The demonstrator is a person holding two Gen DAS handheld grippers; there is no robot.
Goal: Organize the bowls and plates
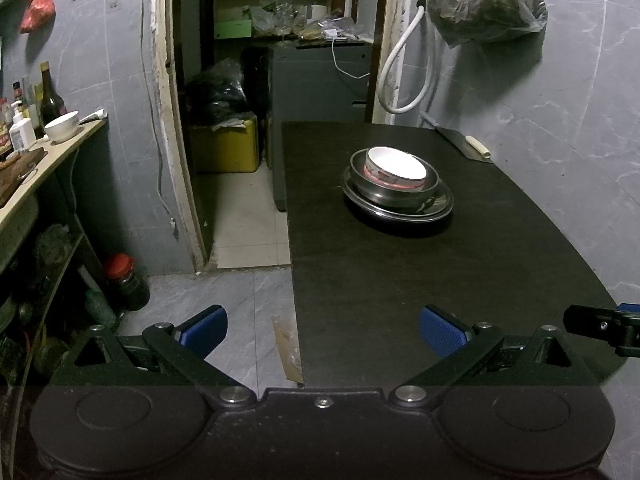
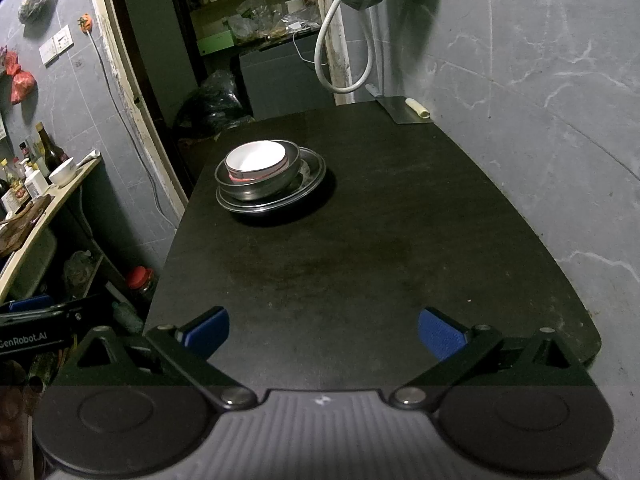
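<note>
My 2 tongs, left gripper [image 1: 323,330] and right gripper [image 2: 323,330], are both spread and empty, and the nested stack [image 2: 271,180] sits well ahead on the table [image 2: 400,240], nearer my right.

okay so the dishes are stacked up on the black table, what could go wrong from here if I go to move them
1. The white bowl sits tilted inside the steel bowl, off-centre on the steel plate; lifting the stack from the bottom could let it slide.
2. The stack stands near the black table's left edge, so a push from the right gripper might send it to the floor.
3. A cleaver lies at the far corner; reaching past could catch it.
</note>
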